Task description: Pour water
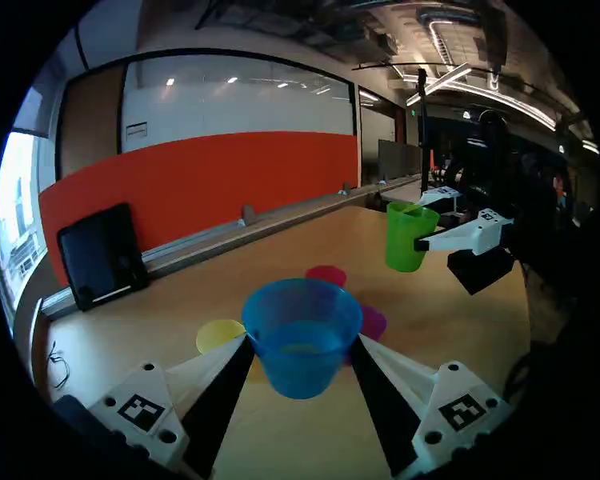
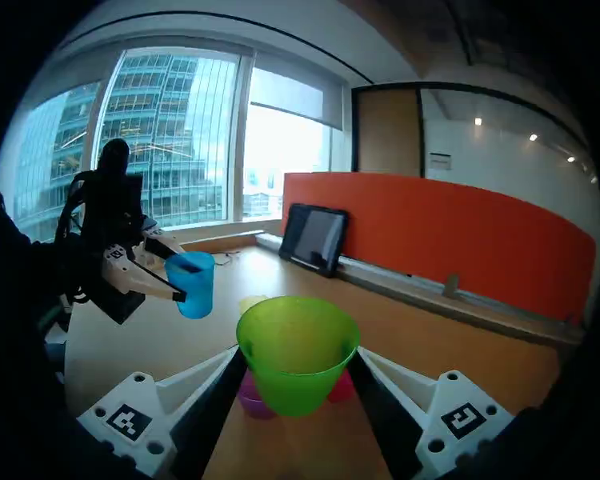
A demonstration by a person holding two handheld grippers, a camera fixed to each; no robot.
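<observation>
- Plastic and upright, the blue cup [image 1: 302,336] is clamped between both fingers of the left gripper [image 1: 301,346], above the wooden counter [image 1: 460,320].
- The green cup [image 2: 298,352] is gripped upright by the right gripper [image 2: 298,354]. In the left gripper view it is seen at 2 o'clock from the blue cup, well apart.
- A yellow cup [image 1: 218,334], a red cup [image 1: 326,276] and a purple cup [image 1: 372,322] are seen standing on the counter.

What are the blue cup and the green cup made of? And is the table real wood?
The blue cup looks like thin plastic: light glows through its wall. The green cup looks the same, see-through and shiny. The table has a pale wood look with a smooth top; real wood or a printed layer, I cannot tell.
</observation>
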